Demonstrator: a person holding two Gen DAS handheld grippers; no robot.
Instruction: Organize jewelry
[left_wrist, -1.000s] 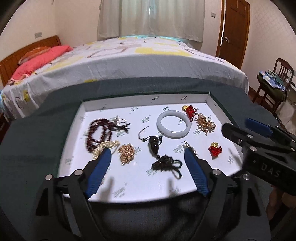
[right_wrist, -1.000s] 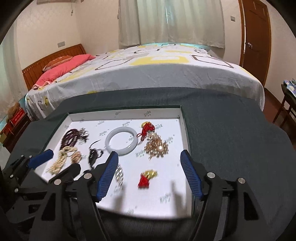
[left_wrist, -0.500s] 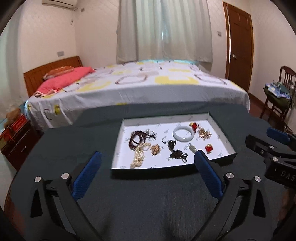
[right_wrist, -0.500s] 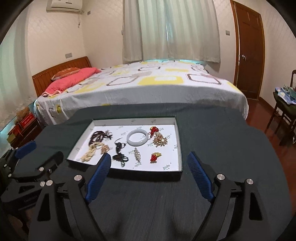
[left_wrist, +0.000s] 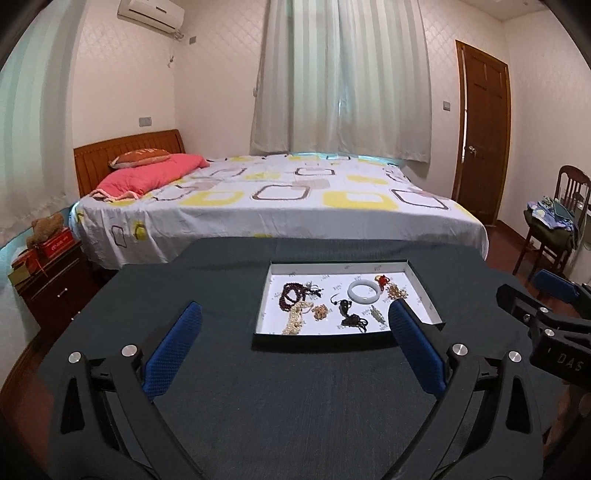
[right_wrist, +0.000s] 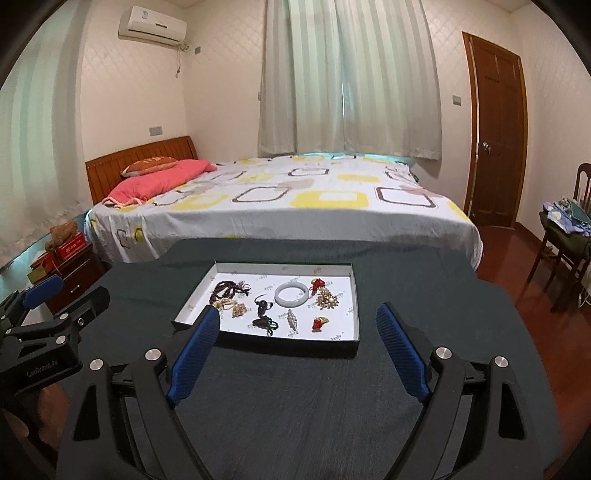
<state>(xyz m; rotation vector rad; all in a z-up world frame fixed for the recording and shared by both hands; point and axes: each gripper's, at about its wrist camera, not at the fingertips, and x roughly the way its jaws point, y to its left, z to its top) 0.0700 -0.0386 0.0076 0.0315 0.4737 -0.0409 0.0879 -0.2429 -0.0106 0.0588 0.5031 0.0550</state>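
A shallow white-lined tray (left_wrist: 424, 288) (right_wrist: 355, 295) sits on the dark green tablecloth (left_wrist: 295, 406). In it lie a white bangle (left_wrist: 364, 291) (right_wrist: 291, 294), dark bead strands (left_wrist: 291, 295) (right_wrist: 225, 288), a pearl strand (left_wrist: 295, 318), a gold cluster (left_wrist: 397, 292) (right_wrist: 327, 300), a red knot charm (left_wrist: 383, 279), a dark pendant with cord (right_wrist: 263, 307), a silver brooch (right_wrist: 291, 318) and a red-and-gold charm (right_wrist: 319, 323). My left gripper (left_wrist: 295, 306) hangs open, short of the tray's near edge, nothing between its fingers. My right gripper (right_wrist: 298, 310) is likewise open and empty.
A bed (left_wrist: 280, 199) with a patterned sheet stands just beyond the table. A dark nightstand (left_wrist: 51, 280) with boxes is at the left. A wooden chair (left_wrist: 554, 225) piled with clothes and a brown door (left_wrist: 484, 129) are at the right. Bare cloth surrounds the tray.
Both grippers have drawn back and risen from over the tray, which now looks small and far. Their jaws have spread wider. The jewelry has not moved.
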